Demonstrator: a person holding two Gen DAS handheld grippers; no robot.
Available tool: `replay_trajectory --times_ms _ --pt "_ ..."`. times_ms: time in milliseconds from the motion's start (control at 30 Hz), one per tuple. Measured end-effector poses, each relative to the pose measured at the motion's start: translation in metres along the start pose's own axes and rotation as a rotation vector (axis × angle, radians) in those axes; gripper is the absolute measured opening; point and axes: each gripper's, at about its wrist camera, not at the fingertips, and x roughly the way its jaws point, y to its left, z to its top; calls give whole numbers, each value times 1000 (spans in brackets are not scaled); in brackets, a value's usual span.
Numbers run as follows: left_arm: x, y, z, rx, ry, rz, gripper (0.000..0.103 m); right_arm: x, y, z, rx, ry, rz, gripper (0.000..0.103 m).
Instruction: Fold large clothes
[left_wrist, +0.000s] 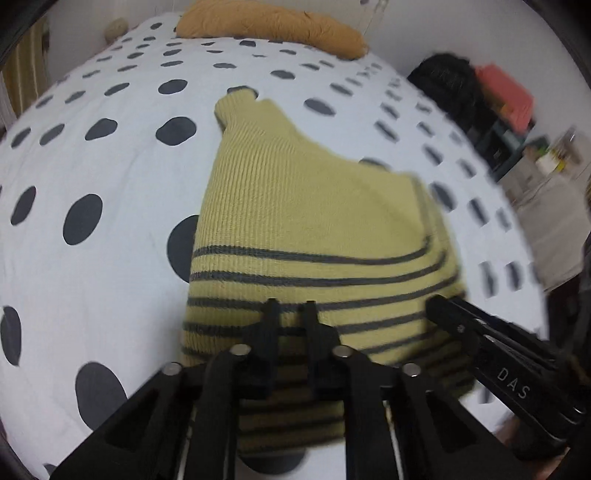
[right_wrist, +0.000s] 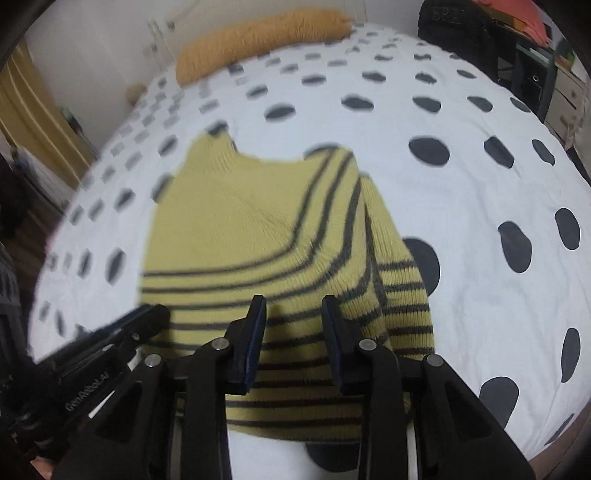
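Left wrist view: your left gripper (left_wrist: 291, 306) sits low over the near striped hem of the yellow-green sweater (left_wrist: 314, 221), fingers a narrow gap apart, knit showing between them; whether they pinch it I cannot tell. The sweater lies folded on the white bedspread with dark dots (left_wrist: 110, 177), collar pointing away toward the mustard pillow (left_wrist: 273, 26). Your right gripper (left_wrist: 439, 304) comes in from the right, tip at the sweater's right edge. From the right wrist camera, that gripper (right_wrist: 293, 306) has its fingers clearly apart above the stripes, with a sleeve folded along the right side.
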Motion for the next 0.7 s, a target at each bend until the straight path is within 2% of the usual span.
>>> replay_trajectory --times_ms 67,133,167,233,267,333,433,467,533,600,633,700 --pt "15 5 -2 -1 9 11 6 20 -3 -6 -41 33 -55 18" --pt "15 4 1 -3 11 25 4 21 -2 -6 -83 21 -79 17" --pt "7 7 2 -29 9 7 3 17 -4 -5 -79 22 -79 14" --pt "-16 8 1 -50 -33 -3 2 -3 -4 -5 -59 -21 -50 14" --pt "-25 9 -4 -46 -53 -16 2 -15 -5 -7 -60 -54 10 14" --pt "-20 8 -13 -19 -17 -2 2 -21 -5 -11 -60 -49 70 14" --pt "11 11 -32 -1 69 32 1 15 -13 -21 -37 84 5 9" --pt "13 10 -35 4 78 36 1 26 -20 -25 -21 104 2 6" --pt "-2 8 -39 -3 62 38 1 19 -22 -27 -8 92 -3 5" --pt "-17 8 -44 -33 47 -6 1 0 -11 -29 -45 53 -21 7" --pt "-16 9 -47 -42 56 -19 1 -7 -6 -32 -73 36 -21 7" --pt "-3 11 -59 -39 100 5 1 -3 -1 -44 -96 68 -30 8"
